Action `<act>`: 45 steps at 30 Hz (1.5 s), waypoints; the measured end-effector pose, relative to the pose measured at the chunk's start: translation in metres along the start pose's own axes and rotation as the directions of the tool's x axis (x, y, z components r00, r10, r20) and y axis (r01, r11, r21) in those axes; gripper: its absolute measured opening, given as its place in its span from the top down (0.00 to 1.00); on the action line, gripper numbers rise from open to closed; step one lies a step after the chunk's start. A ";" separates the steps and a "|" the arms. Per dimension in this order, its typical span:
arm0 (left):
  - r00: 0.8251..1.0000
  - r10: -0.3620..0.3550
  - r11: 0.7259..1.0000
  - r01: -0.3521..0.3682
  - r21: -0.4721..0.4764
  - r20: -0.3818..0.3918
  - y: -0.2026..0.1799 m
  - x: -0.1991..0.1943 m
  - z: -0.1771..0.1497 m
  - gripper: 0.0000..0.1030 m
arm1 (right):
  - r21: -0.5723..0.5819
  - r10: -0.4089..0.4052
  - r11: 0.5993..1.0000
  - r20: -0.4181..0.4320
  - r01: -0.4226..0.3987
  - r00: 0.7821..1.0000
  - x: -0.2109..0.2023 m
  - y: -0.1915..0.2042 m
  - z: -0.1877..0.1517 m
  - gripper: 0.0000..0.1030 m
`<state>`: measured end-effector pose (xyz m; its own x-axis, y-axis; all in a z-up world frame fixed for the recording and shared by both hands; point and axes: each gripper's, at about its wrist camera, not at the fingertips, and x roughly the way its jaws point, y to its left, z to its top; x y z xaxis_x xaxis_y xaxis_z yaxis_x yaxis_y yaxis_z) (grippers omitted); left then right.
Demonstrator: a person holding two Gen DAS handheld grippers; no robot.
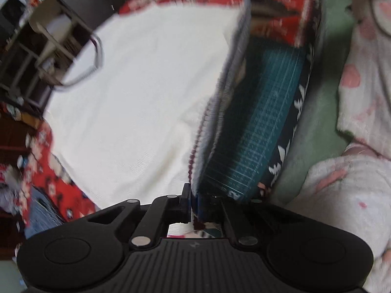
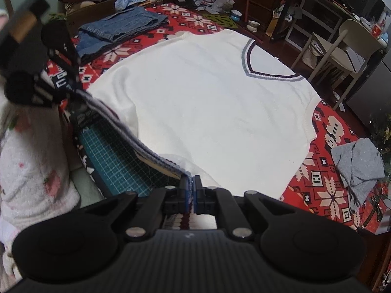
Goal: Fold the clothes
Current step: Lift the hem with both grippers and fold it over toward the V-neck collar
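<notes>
A white knit vest (image 2: 207, 112) with a grey and dark V-neck lies spread on a red patterned blanket (image 2: 325, 190). Its grey striped hem (image 2: 136, 144) is lifted off the blanket and stretched between my two grippers. My right gripper (image 2: 193, 186) is shut on one end of the hem at the near edge. My left gripper (image 2: 70, 91) is shut on the other end, up at the left. In the blurred left wrist view, the left gripper (image 1: 194, 199) pinches the hem (image 1: 220, 102), with the vest (image 1: 136, 97) spread beyond it.
A green cutting mat (image 2: 117, 163) lies under the raised hem. Folded jeans (image 2: 122, 26) sit at the back left and a grey garment (image 2: 356, 163) at the right. A chair (image 2: 342, 46) and shelves stand behind. A fuzzy white sleeve (image 2: 31, 171) is at the left.
</notes>
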<state>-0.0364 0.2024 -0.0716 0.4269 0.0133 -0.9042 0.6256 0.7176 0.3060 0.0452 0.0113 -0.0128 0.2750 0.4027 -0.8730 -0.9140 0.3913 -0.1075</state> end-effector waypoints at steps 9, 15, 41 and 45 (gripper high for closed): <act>0.999 0.019 0.989 -0.026 0.143 0.047 -0.010 -0.043 -0.016 0.96 | -0.159 -0.016 0.987 -0.022 0.012 1.000 -0.025 0.034 -0.017 0.98; 0.999 -0.033 0.979 0.024 0.204 0.038 -0.025 -0.062 -0.027 0.96 | -0.233 0.033 0.971 -0.075 -0.050 0.997 -0.044 0.066 -0.030 0.98; 0.982 -0.191 0.976 0.189 -0.108 -0.009 0.170 0.060 0.071 0.60 | -0.108 0.078 0.989 -0.183 -0.099 0.980 0.087 -0.118 0.063 0.91; 0.984 -0.168 0.956 0.177 -0.233 0.059 0.193 0.048 0.057 0.54 | 0.029 0.080 0.997 -0.081 -0.078 0.993 0.076 -0.152 0.059 0.72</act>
<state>0.1423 0.3017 -0.0390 0.3537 -0.1482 -0.9236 0.5220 0.8506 0.0634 0.2229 0.0315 -0.0348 0.1757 0.3643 -0.9146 -0.9238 0.3821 -0.0252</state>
